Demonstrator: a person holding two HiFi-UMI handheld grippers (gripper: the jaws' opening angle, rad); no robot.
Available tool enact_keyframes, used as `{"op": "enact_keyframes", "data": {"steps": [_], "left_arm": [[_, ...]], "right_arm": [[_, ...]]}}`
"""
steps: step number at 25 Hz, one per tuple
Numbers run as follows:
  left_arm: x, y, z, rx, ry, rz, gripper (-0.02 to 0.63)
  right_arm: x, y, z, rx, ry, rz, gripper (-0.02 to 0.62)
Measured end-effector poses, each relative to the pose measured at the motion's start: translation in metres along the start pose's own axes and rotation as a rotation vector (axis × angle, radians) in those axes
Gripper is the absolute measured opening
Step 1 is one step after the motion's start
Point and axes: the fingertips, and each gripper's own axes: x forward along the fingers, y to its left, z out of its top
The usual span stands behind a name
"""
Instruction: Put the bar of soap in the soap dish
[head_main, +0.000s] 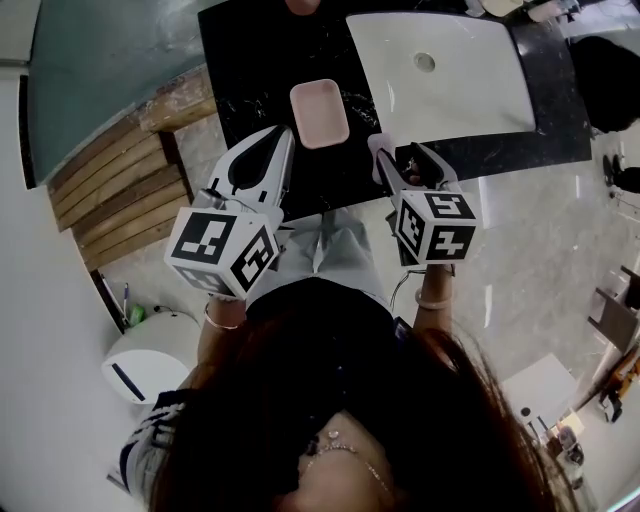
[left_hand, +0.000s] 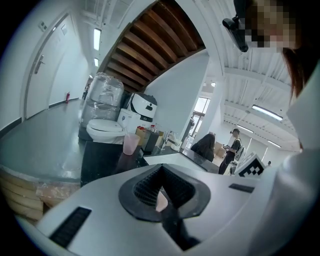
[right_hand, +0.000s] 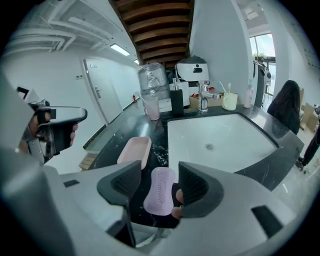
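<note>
A pink bar of soap (right_hand: 160, 191) lies on the black counter (head_main: 250, 60) between the jaws of my right gripper (right_hand: 160, 174). Those jaws stand open, with a gap between the left pad (right_hand: 122, 184) and the bar. The empty pink soap dish (right_hand: 134, 151) sits just beyond and to the left, beside the white sink (right_hand: 235, 150). In the head view the dish (head_main: 319, 112) lies ahead of both grippers. The right gripper (head_main: 398, 150) hides the soap there. My left gripper (head_main: 285, 135) hovers at the counter's near edge, left of the dish, shut and empty.
A pink cup (right_hand: 151, 108), a water bottle (right_hand: 151, 79), a tap (right_hand: 202, 97) and small containers line the back of the counter. Wooden steps (head_main: 120, 190) and a white bin (head_main: 150, 355) stand on the floor to the left. People stand in the background (left_hand: 231, 149).
</note>
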Motion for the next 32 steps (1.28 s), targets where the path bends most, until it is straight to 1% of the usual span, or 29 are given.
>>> {"op": "enact_keyframes", "data": {"steps": [13, 26, 32], "left_arm": [[0.022, 0.022, -0.015, -0.023, 0.067, 0.011, -0.005], [0.036, 0.039, -0.022, -0.037, 0.1, 0.027, -0.005], [0.039, 0.041, -0.021, -0.038, 0.099, 0.025, -0.005]], "right_arm": [[0.035, -0.007, -0.032, -0.005, 0.16, 0.003, 0.252], [0.052, -0.009, -0.051, -0.005, 0.267, -0.001, 0.253], [0.055, -0.009, -0.054, -0.012, 0.302, -0.023, 0.253]]}}
